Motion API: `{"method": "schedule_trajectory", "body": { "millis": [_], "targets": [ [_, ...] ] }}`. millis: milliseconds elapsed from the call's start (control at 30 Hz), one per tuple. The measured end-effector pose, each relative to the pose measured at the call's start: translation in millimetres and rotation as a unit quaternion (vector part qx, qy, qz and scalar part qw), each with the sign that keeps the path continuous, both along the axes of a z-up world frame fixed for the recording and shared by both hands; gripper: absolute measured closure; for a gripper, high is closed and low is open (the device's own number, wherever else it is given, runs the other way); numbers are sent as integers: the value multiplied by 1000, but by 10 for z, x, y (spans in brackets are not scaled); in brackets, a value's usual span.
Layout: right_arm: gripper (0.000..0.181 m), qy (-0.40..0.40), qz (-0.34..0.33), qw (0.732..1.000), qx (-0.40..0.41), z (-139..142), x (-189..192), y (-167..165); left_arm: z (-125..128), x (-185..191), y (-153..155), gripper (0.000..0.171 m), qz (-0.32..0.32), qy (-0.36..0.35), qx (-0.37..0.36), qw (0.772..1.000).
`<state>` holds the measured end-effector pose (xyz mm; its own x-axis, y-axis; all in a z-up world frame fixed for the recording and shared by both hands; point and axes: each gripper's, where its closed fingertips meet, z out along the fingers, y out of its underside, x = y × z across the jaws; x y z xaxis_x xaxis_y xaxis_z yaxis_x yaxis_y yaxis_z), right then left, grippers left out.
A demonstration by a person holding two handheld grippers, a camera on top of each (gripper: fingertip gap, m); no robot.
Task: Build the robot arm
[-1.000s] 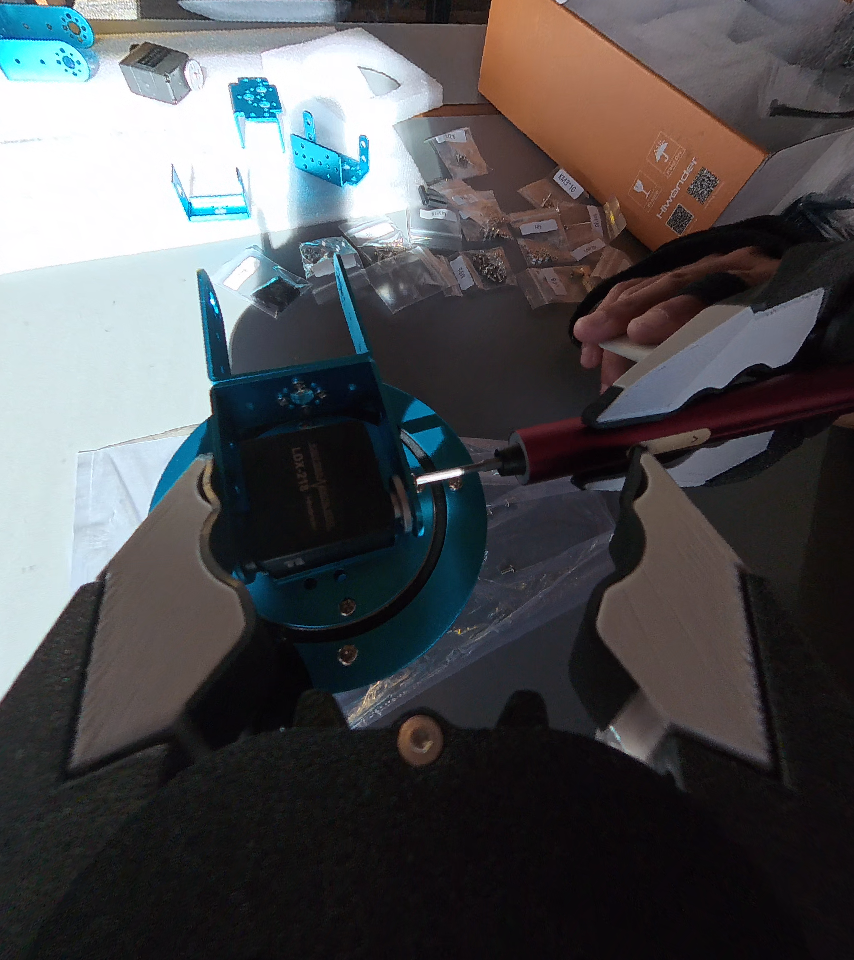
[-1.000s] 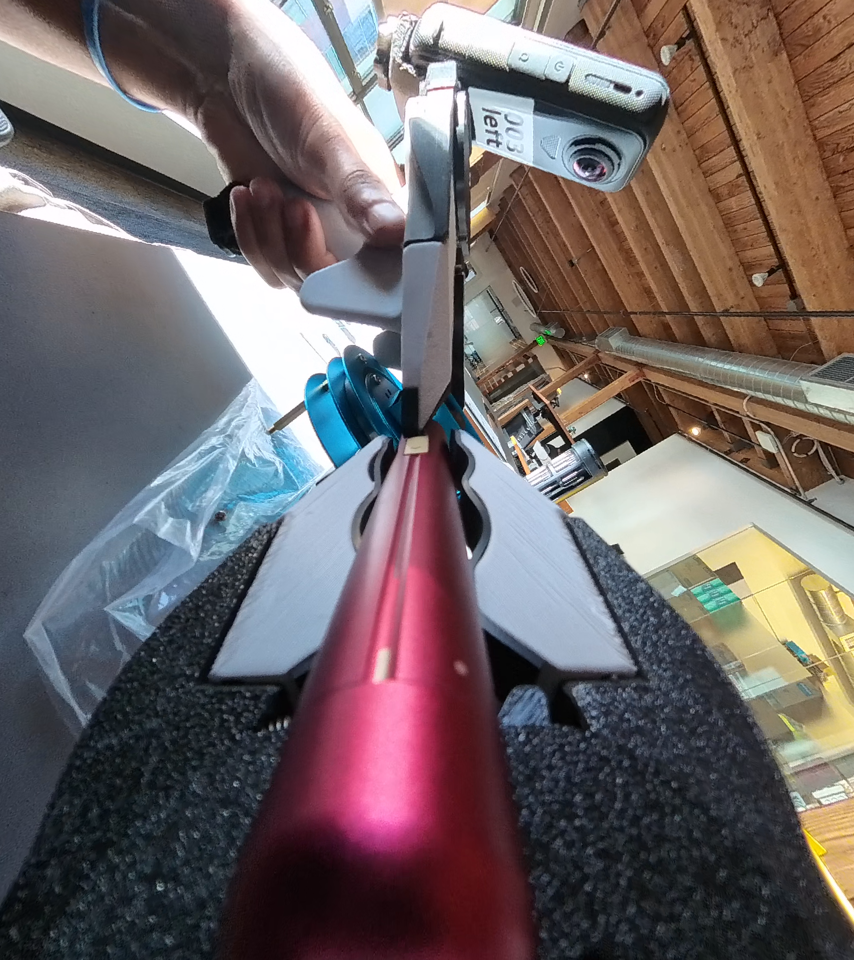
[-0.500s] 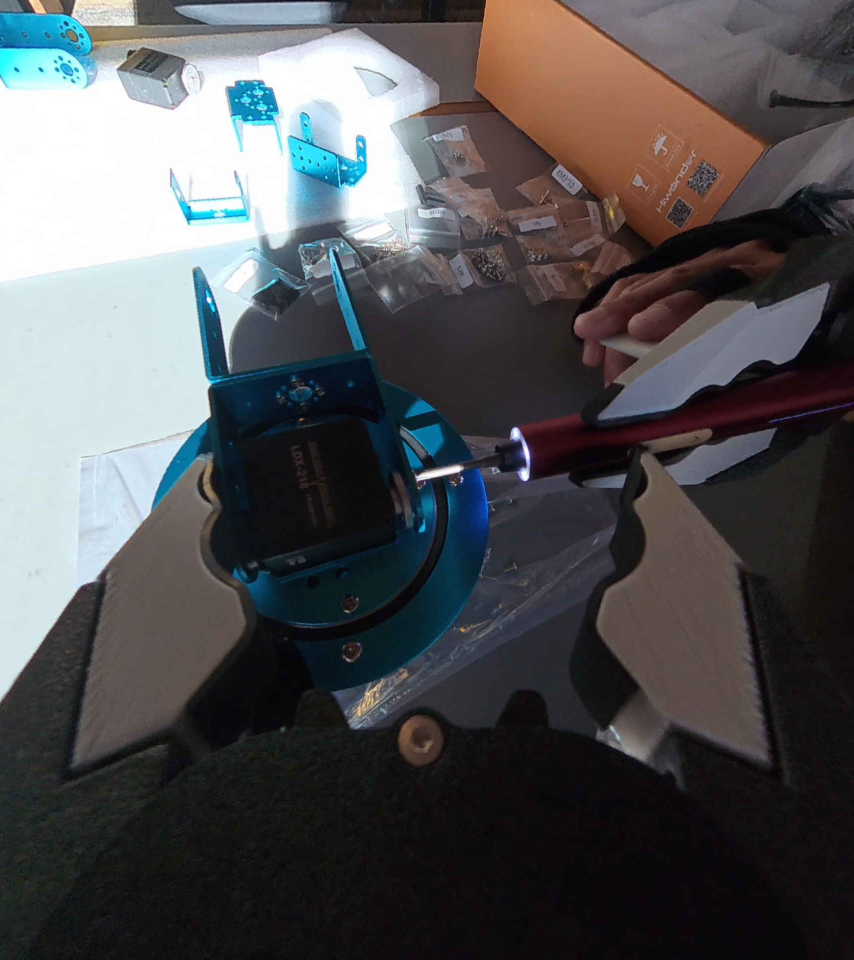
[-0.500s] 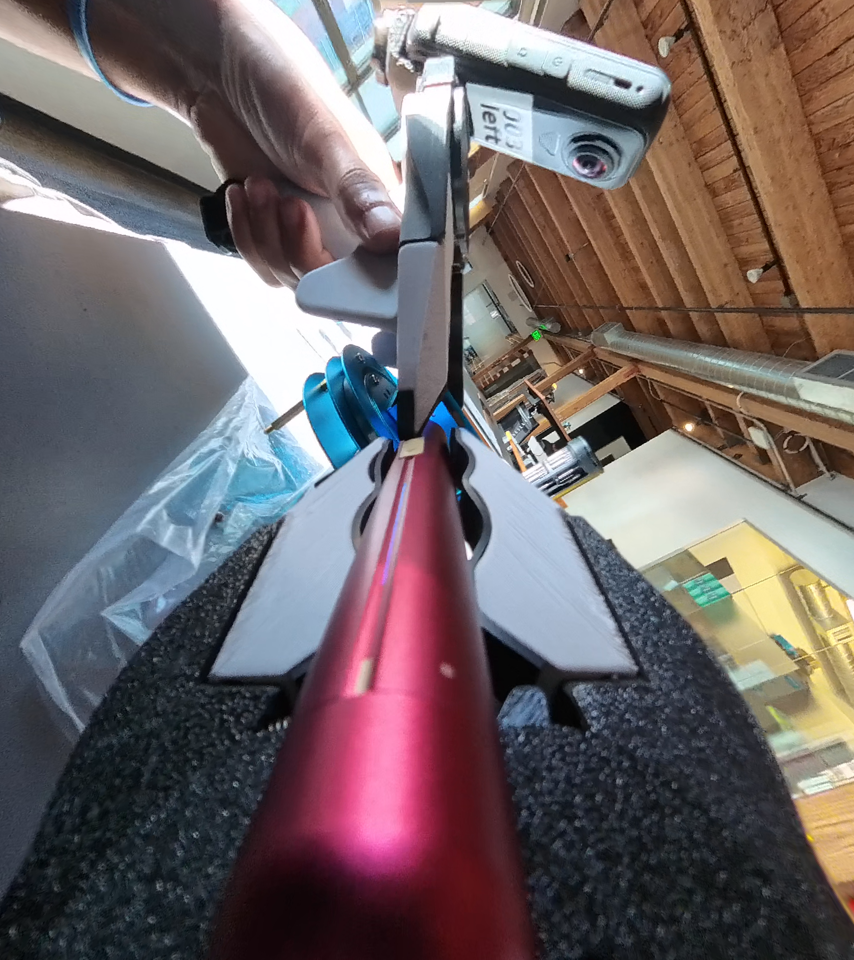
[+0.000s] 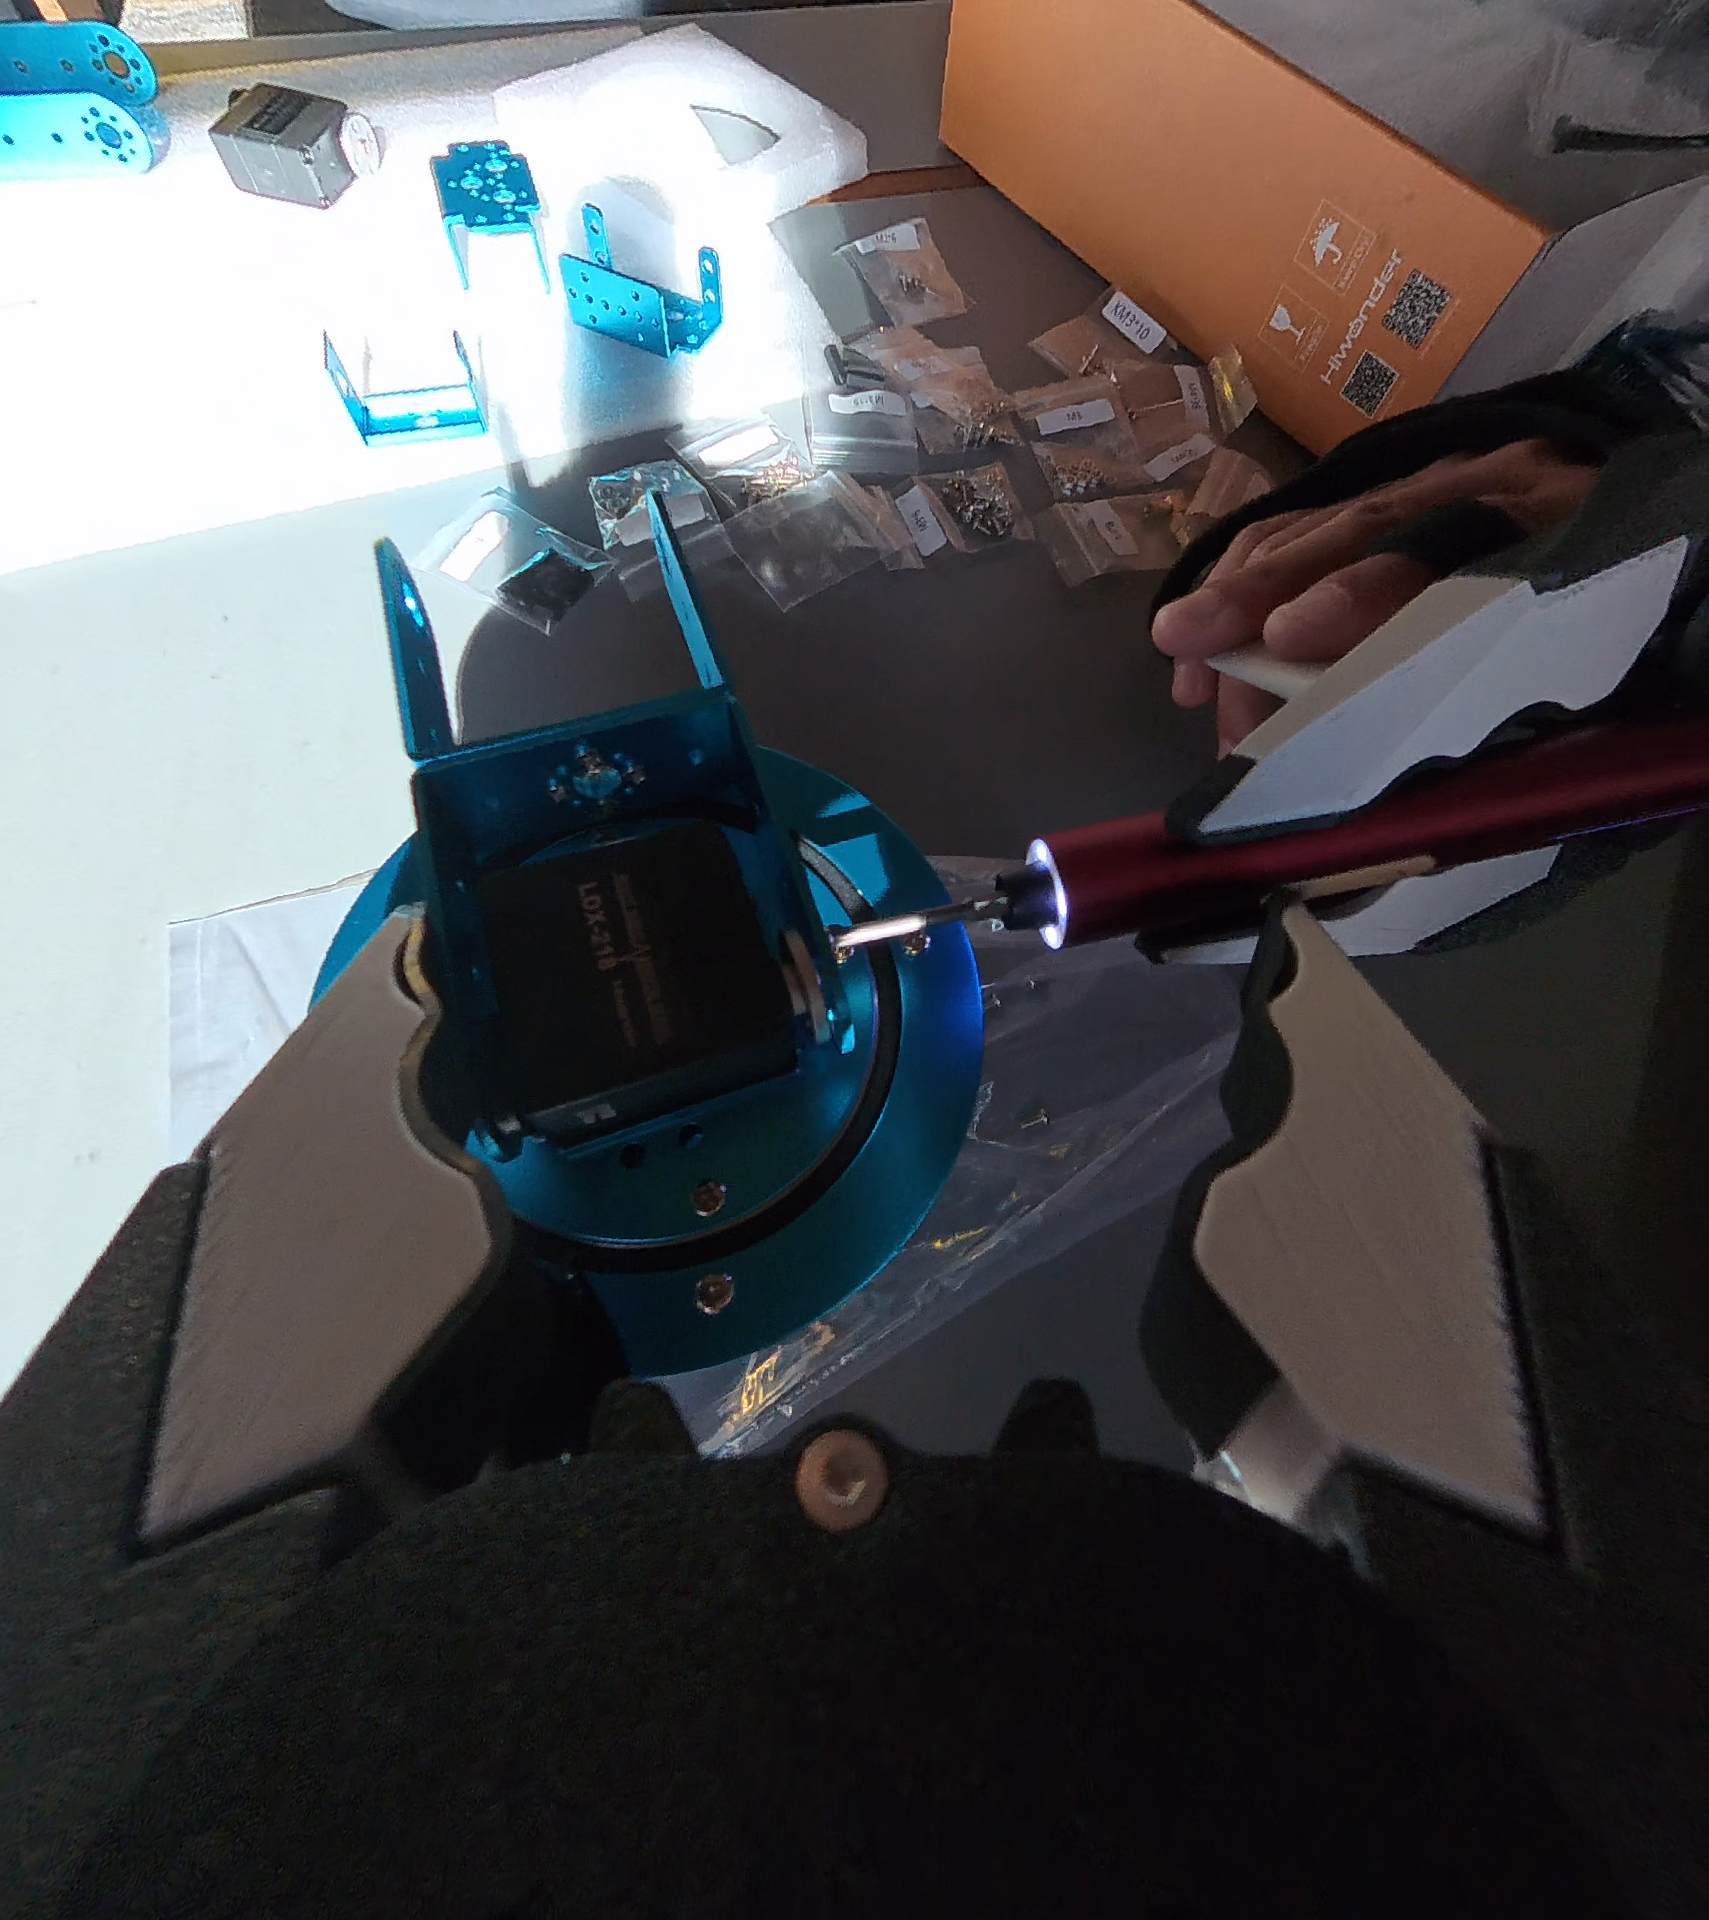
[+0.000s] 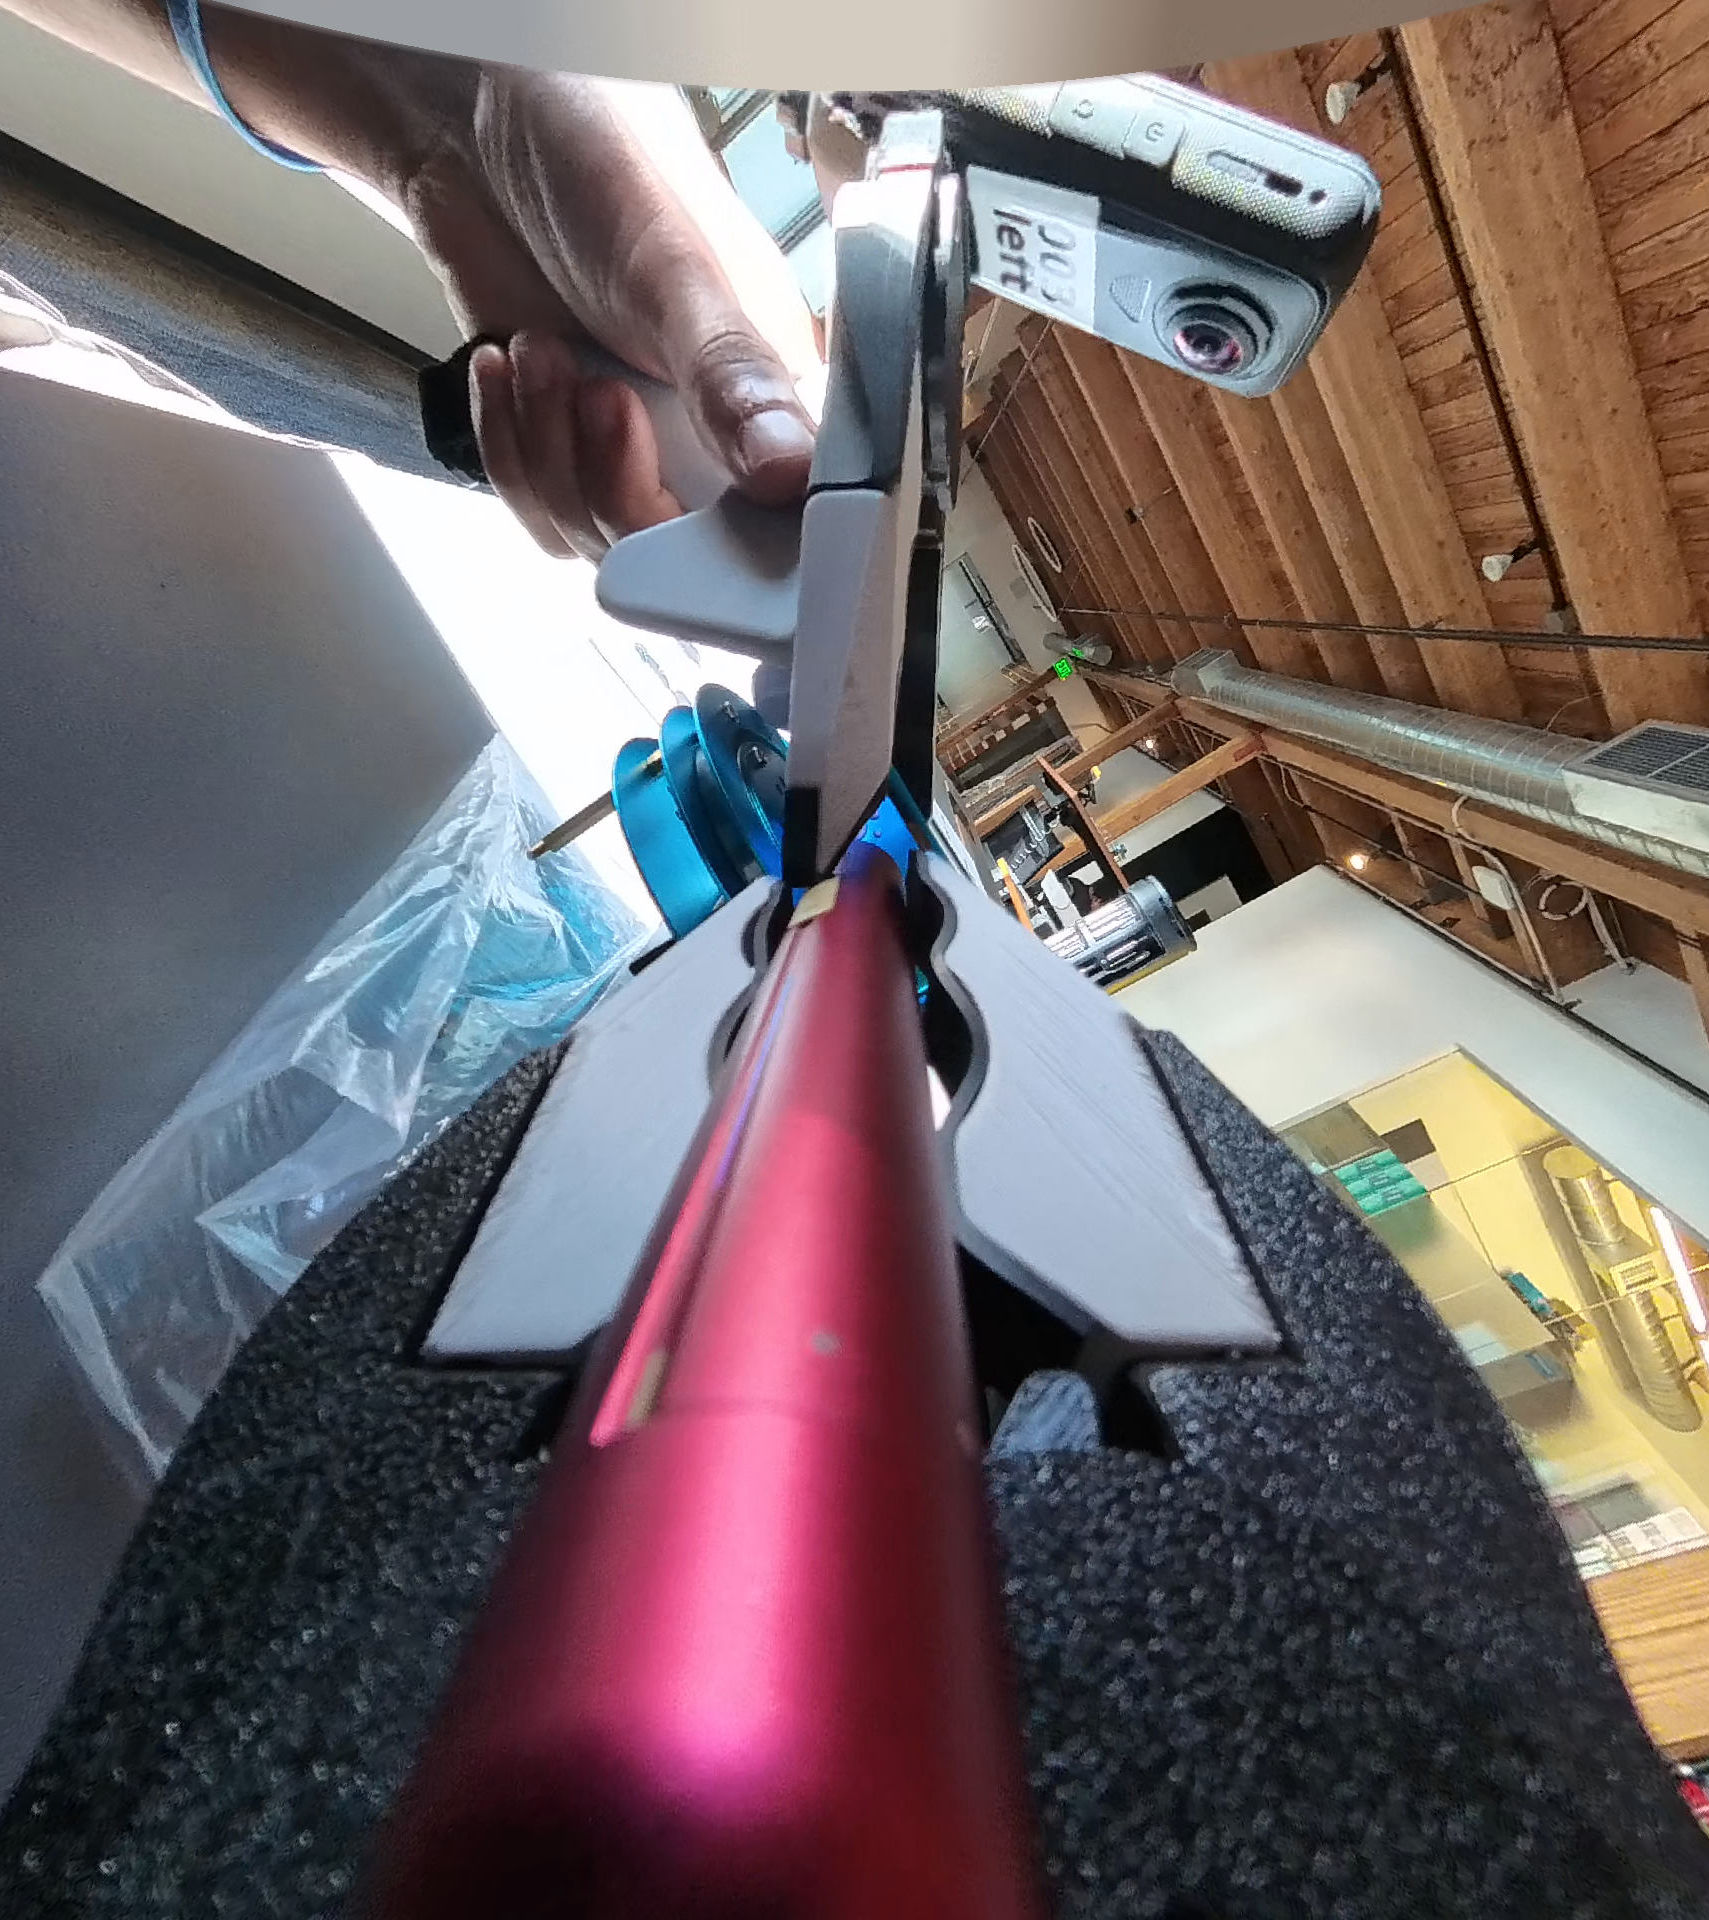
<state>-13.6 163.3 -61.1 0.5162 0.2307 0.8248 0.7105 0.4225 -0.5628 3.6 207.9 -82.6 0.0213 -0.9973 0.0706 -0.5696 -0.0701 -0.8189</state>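
Note:
A blue round base carries a blue bracket with a black servo in it. My left gripper is open, its fingers standing on either side of the base; the left finger is against the bracket and the right finger is apart from it. My right gripper is shut on a red electric screwdriver. In the left wrist view the screwdriver comes in from the right with its nose light on. Its bit meets the bracket's right side.
A clear plastic bag with loose screws lies under the base. Several small screw bags, loose blue brackets, a grey servo, white foam and an orange box lie beyond. A hand holds the left gripper.
The screwdriver's nose light has come on. The bit stays at the bracket's right side. Both grippers have barely moved.

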Motion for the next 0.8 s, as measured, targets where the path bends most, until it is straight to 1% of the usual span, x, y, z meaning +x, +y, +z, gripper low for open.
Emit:
{"method": "schedule_trajectory", "body": {
  "millis": [167, 233, 267, 500, 533, 567, 600, 667, 700, 733, 767, 800],
  "targets": [
    [159, 7, -2, 1000, -4, 2, 17, 12, -1, 7, 11, 25, 4, -1, 3, 1000],
    [156, 16, -3, 1000, -9, 6, 24, 30, 2, 9, 25, 25, 7, -1, 2, 1000],
    [158, 17, -3, 1000, -10, 7, 27, 35, 1, 11, 29, 25, 7, -1, 2, 1000],
    [158, 13, -8, 1000, -11, -2, 33, 44, -8, 9, 35, 26, 0, 4, 6, 1000],
    [157, 5, -20, 1000, -17, -35, 55, 75, -31, 0, 60, 30, 0, 11, 20, 1000],
    [157, 2, -45, 998, -37, -108, 117, 141, -70, -16, 122, 45, 7, 21, 59, 998],
    [167, 2, -60, 996, -61, -184, 168, 181, -99, -26, 155, 51, 12, 28, 90, 995],
    [181, 3, -67, 993, -93, -250, 192, 178, -87, -35, 67, 52, -4, 24, 69, 997],
    [181, 2, -65, 992, -109, -281, 179, 166, -69, -48, 23, 60, -15, 23, 39, 999],
    [181, 7, -67, 992, -111, -281, 178, 162, -38, -47, 43, 74, -14, 14, 22, 1000],
    [181, 10, -63, 992, -111, -262, 162, 145, -31, -47, 69, 81, -12, 9, 15, 1000],
    [181, 16, -62, 991, -118, -263, 151, 138, -43, -57, 84, 80, -13, 12, 19, 1000]
  ]
}}
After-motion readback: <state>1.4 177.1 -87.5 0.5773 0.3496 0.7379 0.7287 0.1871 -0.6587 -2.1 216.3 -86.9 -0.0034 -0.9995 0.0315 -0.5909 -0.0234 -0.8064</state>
